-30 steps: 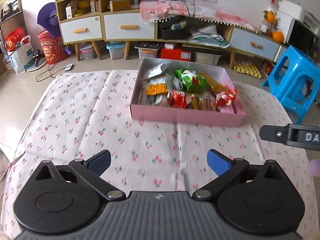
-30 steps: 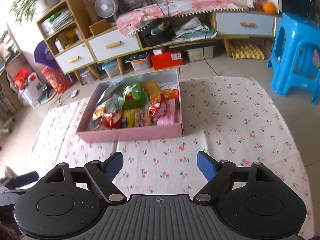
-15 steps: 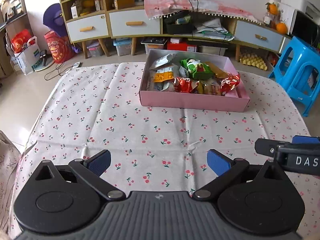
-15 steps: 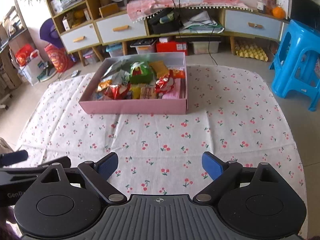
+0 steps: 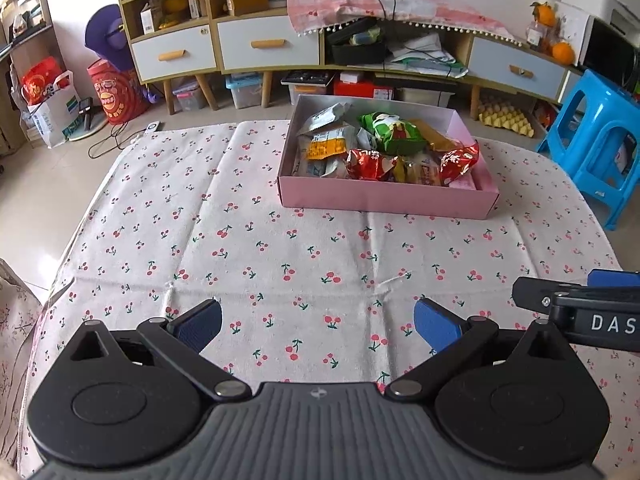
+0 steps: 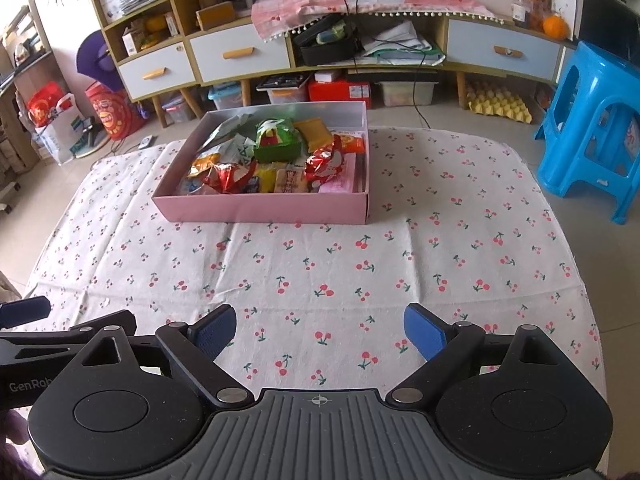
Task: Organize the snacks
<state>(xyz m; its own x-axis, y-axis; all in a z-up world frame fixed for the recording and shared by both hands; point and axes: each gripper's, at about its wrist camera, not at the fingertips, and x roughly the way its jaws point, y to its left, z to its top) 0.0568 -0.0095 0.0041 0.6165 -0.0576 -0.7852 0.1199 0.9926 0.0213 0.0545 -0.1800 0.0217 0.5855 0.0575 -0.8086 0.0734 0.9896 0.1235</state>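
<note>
Hovering side by side over the near edge of the cloth-covered worktop (image 6: 320, 264), the left tool (image 5: 318, 322) and right tool (image 6: 320, 330) gape wide and empty, since the snacks (image 6: 276, 160) already sit heaped inside the pink box (image 6: 260, 208) toward the far edge.

"DAS" on right gripper (image 5: 576, 308); "GenRob" on left gripper (image 6: 60, 344)

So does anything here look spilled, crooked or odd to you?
Nothing spilled. The snack packets are heaped loosely in the pink box, not sorted, and the cherry tablecloth shows fold creases. No packet lies outside the box.
</note>
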